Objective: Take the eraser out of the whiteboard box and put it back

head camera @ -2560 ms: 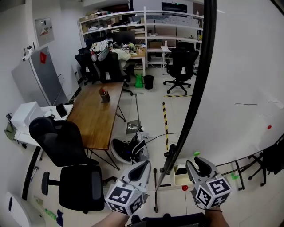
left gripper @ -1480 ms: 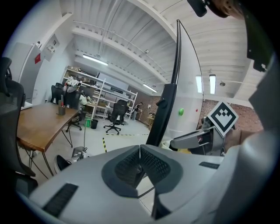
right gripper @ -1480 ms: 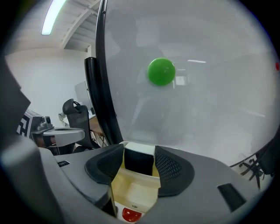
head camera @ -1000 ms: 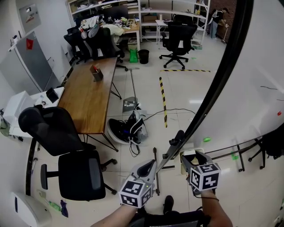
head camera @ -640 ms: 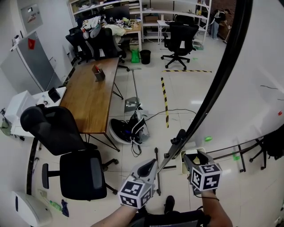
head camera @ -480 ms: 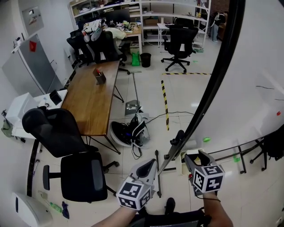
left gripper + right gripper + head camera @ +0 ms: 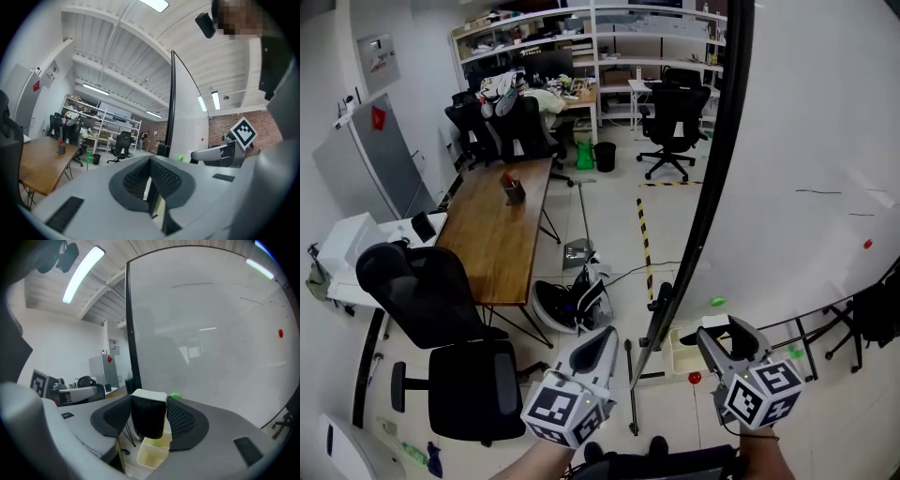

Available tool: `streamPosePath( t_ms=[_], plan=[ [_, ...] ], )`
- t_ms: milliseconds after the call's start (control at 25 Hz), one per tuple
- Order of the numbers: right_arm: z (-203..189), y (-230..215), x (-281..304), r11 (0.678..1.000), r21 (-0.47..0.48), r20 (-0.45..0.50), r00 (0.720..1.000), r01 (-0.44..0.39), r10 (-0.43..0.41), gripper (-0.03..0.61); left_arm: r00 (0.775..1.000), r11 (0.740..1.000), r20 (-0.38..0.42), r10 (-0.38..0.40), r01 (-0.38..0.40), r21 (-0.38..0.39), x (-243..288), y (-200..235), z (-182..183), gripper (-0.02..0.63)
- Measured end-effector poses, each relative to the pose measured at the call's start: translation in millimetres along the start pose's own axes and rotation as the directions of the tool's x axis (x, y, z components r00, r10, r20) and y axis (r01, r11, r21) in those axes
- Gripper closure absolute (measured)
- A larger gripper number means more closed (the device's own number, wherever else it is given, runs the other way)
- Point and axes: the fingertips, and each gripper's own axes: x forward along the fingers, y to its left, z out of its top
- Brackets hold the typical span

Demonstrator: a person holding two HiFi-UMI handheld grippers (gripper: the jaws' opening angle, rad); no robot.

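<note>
The eraser (image 7: 148,416), black felt under a white top, sits between the pads of my right gripper (image 7: 149,420). Its jaws have just been closing and now grip the eraser. In the head view the eraser (image 7: 717,322) shows white at the tip of the right gripper (image 7: 720,336), just above and to the right of the cream whiteboard box (image 7: 679,349). The box (image 7: 153,453) lies below the jaws in the right gripper view. My left gripper (image 7: 598,347) hangs left of the board's black frame (image 7: 712,206), shut with nothing in it (image 7: 151,176).
The whiteboard (image 7: 811,178) fills the right side, with a green magnet (image 7: 716,302) and a red one (image 7: 695,378) near the box. At left stand a wooden table (image 7: 502,239) and a black office chair (image 7: 441,328). A bag (image 7: 572,305) lies on the floor.
Both grippers have risen. The right gripper's tip has come up away from the box with the white-topped eraser in it. The head view has tilted up.
</note>
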Motion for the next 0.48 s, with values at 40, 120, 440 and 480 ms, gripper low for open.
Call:
streamPosePath(
  t_ms=[40, 120, 440, 480],
  plan=[
    [11.3, 3.0, -13.0, 1.0, 0.0, 0.029, 1.0, -0.005, 0.005, 0.316, 1.0, 1.0, 0.02, -0.002, 0.002, 0.006, -6.6, -6.4, 9.2, 0.592],
    [31.7, 7.2, -35.6, 1.0, 0.001, 0.082, 0.997, -0.01, 0.01, 0.316, 0.998, 1.0, 0.057, -0.015, 0.014, 0.017, -18.6, -20.8, 28.3, 0.592],
    [68.8, 22.0, -77.0, 0.999, -0.018, 0.178, 0.983, -0.036, 0.039, 0.316, 0.995, 0.996, 0.085, -0.061, 0.055, 0.069, -38.4, -47.0, 53.3, 0.592],
    [69.0, 24.1, -78.9, 0.999, -0.019, 0.178, 0.983, -0.038, 0.041, 0.316, 0.995, 0.996, 0.084, -0.061, 0.056, 0.069, -40.6, -48.2, 53.6, 0.594]
  ],
)
